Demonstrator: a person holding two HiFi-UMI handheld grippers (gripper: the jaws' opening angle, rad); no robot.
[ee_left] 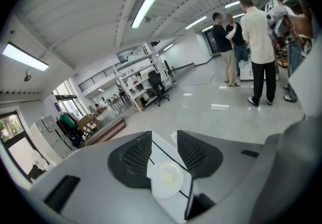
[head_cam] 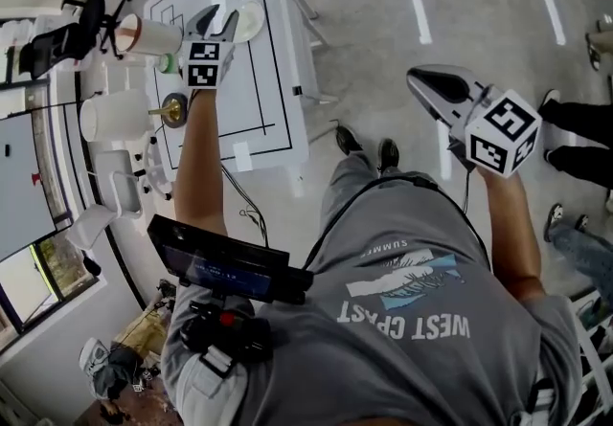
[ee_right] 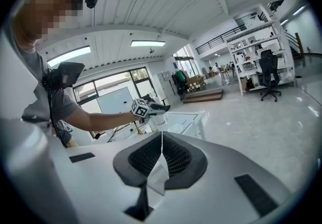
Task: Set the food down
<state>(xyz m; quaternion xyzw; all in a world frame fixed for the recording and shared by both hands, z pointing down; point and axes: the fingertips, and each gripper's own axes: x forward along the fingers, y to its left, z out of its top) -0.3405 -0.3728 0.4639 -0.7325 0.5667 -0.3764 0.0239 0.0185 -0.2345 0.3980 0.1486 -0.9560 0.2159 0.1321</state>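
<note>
The left gripper (ee_left: 164, 136) and right gripper (ee_right: 161, 137) have matt grey, plastic-looking shells, and their jaws are faced in black ribbed texture. The white worktop (head_cam: 273, 118) looks smooth. The plate (ee_left: 166, 180) is glossy white, the floor (head_cam: 383, 12) is polished and reflective, and the shirt (head_cam: 383, 252) is grey cloth.

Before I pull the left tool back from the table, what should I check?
1. Left tool released: ok, jaws apart, nothing gripped.
2. Plate on the table: ok, it lies below the open jaws.
3. Food on the plate: ok, a pale yellow patch shows.
4. Right tool out of the way: ok, shut, empty, held off the table.
5. Clearance to the cup beside the left tool: cannot tell.
</note>
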